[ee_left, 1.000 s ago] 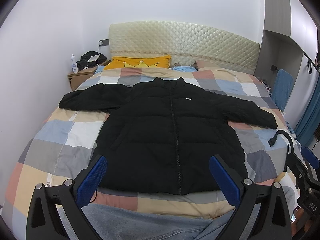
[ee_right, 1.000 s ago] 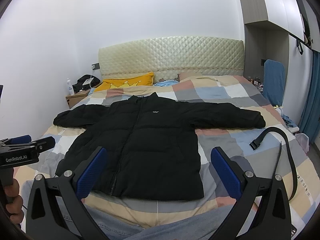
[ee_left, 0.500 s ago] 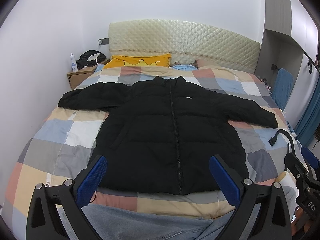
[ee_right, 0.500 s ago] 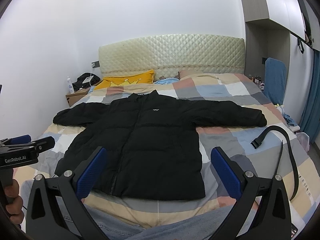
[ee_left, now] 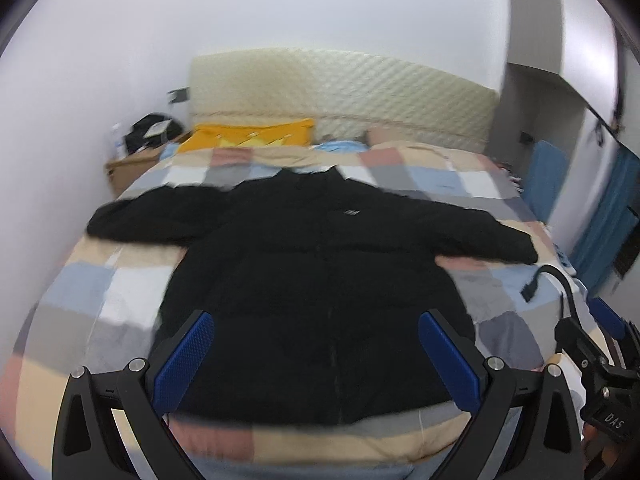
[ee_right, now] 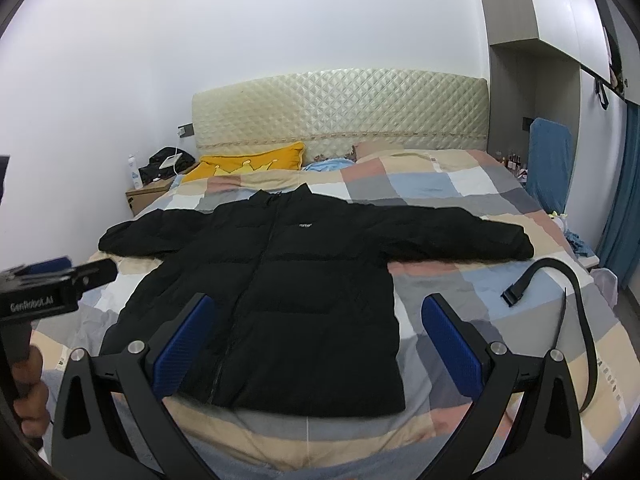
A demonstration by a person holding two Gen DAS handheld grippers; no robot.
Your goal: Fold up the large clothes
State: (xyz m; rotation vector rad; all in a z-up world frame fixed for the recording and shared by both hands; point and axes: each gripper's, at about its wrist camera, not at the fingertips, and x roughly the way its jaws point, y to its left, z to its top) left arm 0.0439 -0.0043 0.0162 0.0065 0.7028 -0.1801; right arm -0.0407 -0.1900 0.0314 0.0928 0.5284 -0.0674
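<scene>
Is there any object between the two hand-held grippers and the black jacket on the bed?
Nothing visible blocks either one. The black jacket lies flat, directly ahead of the open left hand-held gripper and right hand-held gripper. The black belt lies apart, on the quilt.

Two labels readable.
"GenRobot.AI" on the left gripper [ee_right: 60,280] body; "DAS" on the right gripper [ee_left: 612,328] body.

Jacket [ee_right: 288,288] flat on bed [ee_right: 460,192], strap [ee_right: 560,280] right.

A black strap [ee_right: 560,304] lies on the bedspread [ee_right: 460,184] right of the jacket's [ee_right: 280,280] sleeve.
</scene>
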